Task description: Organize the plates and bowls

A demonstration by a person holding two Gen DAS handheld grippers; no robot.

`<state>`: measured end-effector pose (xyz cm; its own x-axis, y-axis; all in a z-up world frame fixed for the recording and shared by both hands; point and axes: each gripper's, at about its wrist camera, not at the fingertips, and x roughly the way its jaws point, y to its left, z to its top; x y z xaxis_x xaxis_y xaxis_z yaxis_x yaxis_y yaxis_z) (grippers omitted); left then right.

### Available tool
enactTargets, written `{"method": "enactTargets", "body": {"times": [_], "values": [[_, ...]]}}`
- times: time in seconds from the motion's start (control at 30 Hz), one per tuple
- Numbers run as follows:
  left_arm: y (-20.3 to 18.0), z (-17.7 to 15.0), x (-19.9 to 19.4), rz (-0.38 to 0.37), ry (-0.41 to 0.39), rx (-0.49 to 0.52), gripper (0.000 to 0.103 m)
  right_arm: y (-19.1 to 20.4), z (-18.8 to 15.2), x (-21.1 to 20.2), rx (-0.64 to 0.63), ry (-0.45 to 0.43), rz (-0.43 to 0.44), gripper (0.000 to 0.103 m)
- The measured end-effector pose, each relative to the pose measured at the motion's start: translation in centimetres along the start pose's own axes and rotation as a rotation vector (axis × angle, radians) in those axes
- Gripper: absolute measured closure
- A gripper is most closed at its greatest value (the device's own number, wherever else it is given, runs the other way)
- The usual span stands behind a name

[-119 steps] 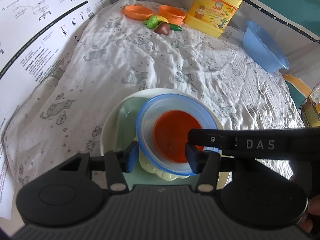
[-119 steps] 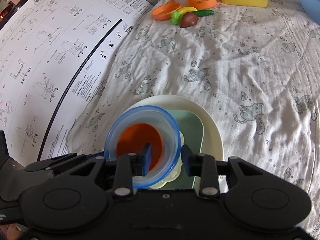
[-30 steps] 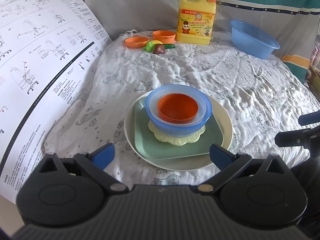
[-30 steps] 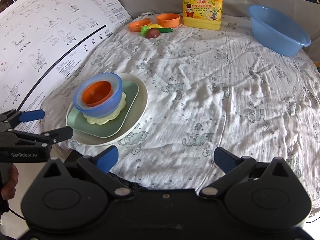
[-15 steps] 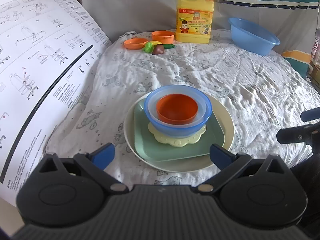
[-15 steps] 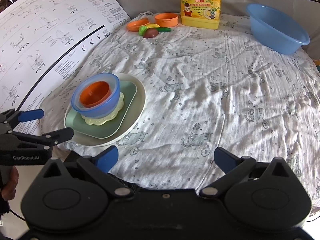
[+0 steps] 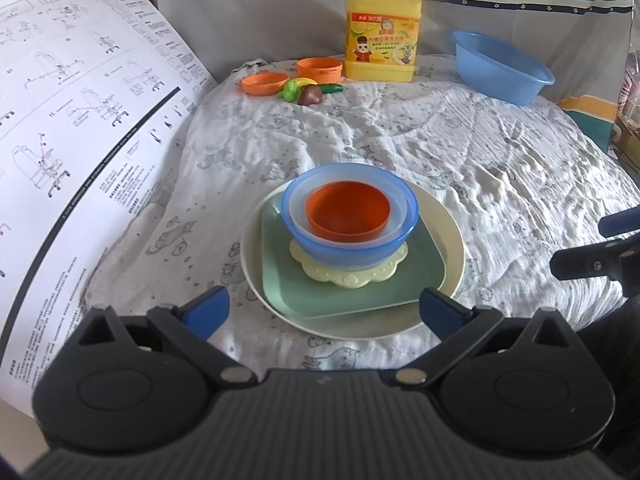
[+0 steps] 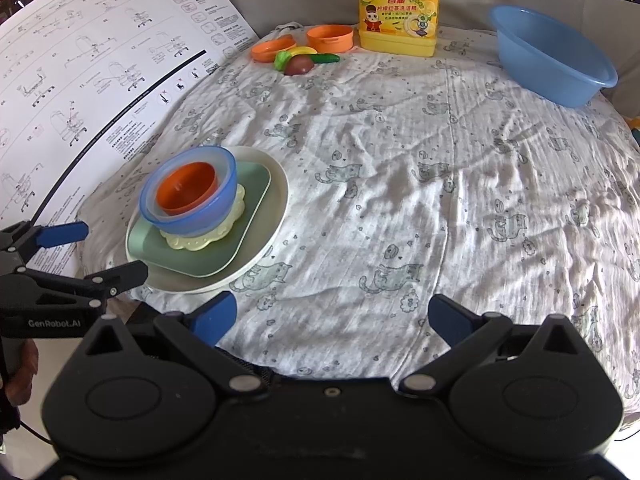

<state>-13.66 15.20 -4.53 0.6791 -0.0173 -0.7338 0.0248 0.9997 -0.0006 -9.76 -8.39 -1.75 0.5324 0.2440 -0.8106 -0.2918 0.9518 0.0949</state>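
both tongs, left tongs [image 7: 322,310] and right tongs [image 8: 332,318], are now sitting back from the stacked bowls [image 7: 348,216]. their jaws are gaping wide, gripping nothing.

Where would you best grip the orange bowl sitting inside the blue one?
Probably the orange bowl by its near rim, coming from above with one finger inside: it sits upright and nested in the blue bowl, so only the rim is exposed.

Orange bowl [image 8: 185,194] sits nested in the blue bowl [image 8: 192,216] on stacked plates [image 8: 256,236] at nine o'clock; right gripper [image 8: 332,318] spread wide, empty, at six.
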Motion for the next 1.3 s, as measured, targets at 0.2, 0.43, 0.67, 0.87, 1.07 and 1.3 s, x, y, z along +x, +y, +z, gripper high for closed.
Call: {"method": "enactTargets", "body": {"times": [0.2, 0.43, 0.67, 0.87, 1.07, 1.3], "values": [[0.05, -0.27, 0.16, 0.007, -0.001, 0.005, 0.000, 0.03, 0.00, 0.00, 0.002, 0.000, -0.002, 0.000], [-0.14, -0.35, 0.09, 0.019, -0.009, 0.032, 0.000, 0.02, -0.02, -0.05, 0.001, -0.004, -0.004, 0.000], [-0.35, -0.36, -0.02, 0.017, -0.011, 0.051, 0.000, 0.16, 0.04, -0.20, 0.004, -0.010, -0.009, 0.000], [-0.37, -0.39, -0.11, 0.017, -0.012, 0.053, 0.000, 0.26, 0.02, -0.22, 0.005, -0.011, -0.011, 0.000], [-0.39, -0.39, -0.14, 0.015, -0.009, 0.058, 0.000, 0.24, 0.01, -0.20, 0.004, -0.011, -0.011, 0.000], [-0.36, -0.43, -0.20, 0.019, -0.008, 0.068, 0.000, 0.29, -0.01, -0.21, 0.004, -0.013, -0.012, 0.000]]}}
